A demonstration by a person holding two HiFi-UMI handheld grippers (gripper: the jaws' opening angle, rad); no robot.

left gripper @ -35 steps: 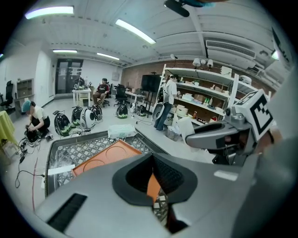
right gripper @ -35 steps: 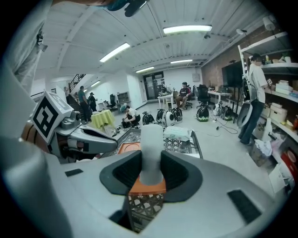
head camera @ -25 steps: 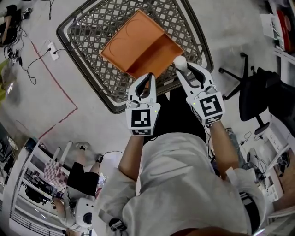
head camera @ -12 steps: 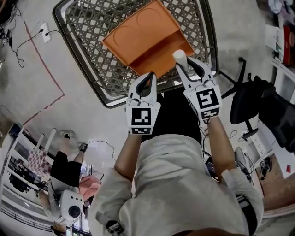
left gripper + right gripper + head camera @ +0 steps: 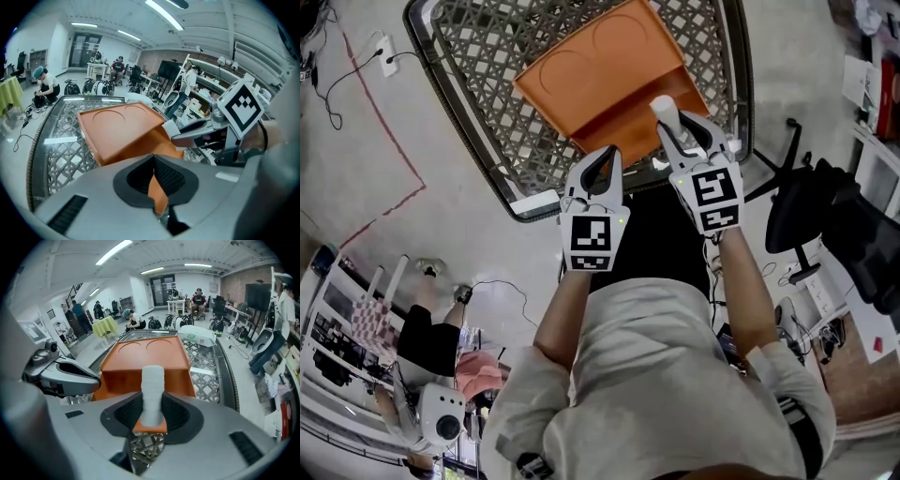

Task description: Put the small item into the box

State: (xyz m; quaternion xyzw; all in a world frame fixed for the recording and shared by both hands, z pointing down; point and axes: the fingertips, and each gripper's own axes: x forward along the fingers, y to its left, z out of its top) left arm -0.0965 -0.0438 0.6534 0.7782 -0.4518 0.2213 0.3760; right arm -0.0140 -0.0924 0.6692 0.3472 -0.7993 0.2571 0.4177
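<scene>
An orange box [image 5: 649, 105] lies open on a metal lattice table [image 5: 487, 84], its lid [image 5: 595, 56] folded back flat with two round recesses. My right gripper [image 5: 667, 120] is shut on a small white cylinder [image 5: 664, 110], which sticks up past the fingertips over the near edge of the box's open half. The right gripper view has the cylinder [image 5: 153, 383] upright between the pads [image 5: 176, 411], with the box [image 5: 122, 378] just beyond. Beside it, at the table's near rim, my left gripper [image 5: 606, 157] is shut with nothing in it. Its tips [image 5: 154, 161] meet in front of the box [image 5: 117, 133].
A white bag [image 5: 197, 336] lies at the table's far end. A black office chair [image 5: 811, 202] stands to the right. On the floor to the left are a power strip [image 5: 386, 52], cables and a red tape line [image 5: 398, 150]. People and equipment fill the room's back.
Both grippers have sunk and come closer to the box. The white cylinder, earlier at the box's near corner, now hangs over its open half. The left gripper stays shut.
</scene>
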